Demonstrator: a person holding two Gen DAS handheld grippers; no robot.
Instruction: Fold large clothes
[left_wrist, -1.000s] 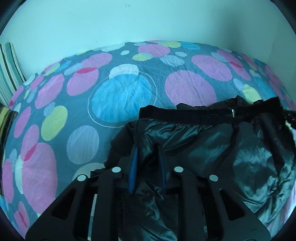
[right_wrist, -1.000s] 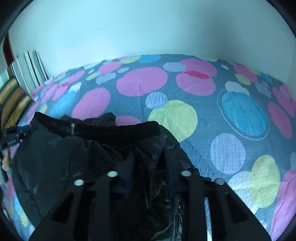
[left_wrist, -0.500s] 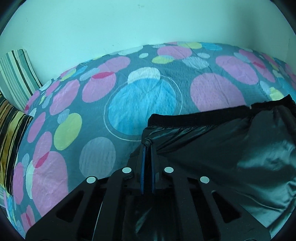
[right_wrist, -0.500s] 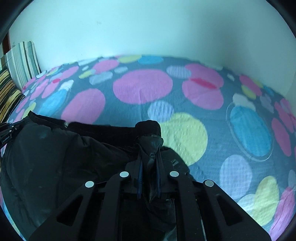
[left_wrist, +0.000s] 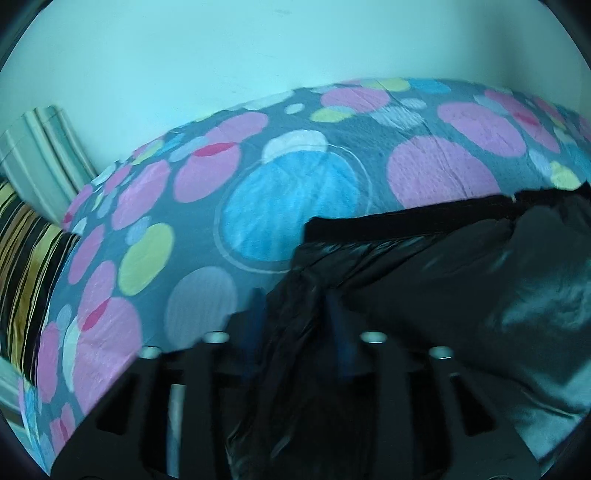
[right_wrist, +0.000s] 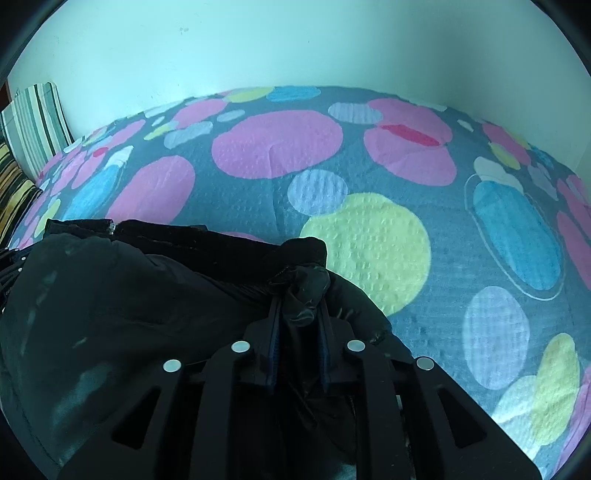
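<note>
Setting: a bed covered by a grey-blue bedspread (right_wrist: 258, 206) printed with pink, blue, yellow-green and lilac circles is seen against a pale wall (right_wrist: 295, 48).
Garment: a shiny black jacket (left_wrist: 461, 288) is spread on the near part of the bedspread, its dull black ribbed band (left_wrist: 388, 225) turned toward the wall.
Left gripper: the left gripper (left_wrist: 295, 314) is seen at the jacket's left corner, its blue-lined fingers (left_wrist: 255, 321) blurred and standing apart; the jaws have just been opening, and a ridge of black fabric lies loose between them, not pressed by the pads.
Right gripper: the right gripper (right_wrist: 299, 317) is seen at the jacket's right corner, its fingers (right_wrist: 275, 332) drawn close together with a bunched knot of black fabric caught between them; the jaws have just been easing apart a little, yet the fabric is seen pinched against both pads.
Zip: a small metal zip pull (right_wrist: 110, 229) is seen on the ribbed band in the right wrist view, toward the left.
Background: striped cushions (left_wrist: 33, 236) are propped at the left end of the bed, beside the wall.
</note>
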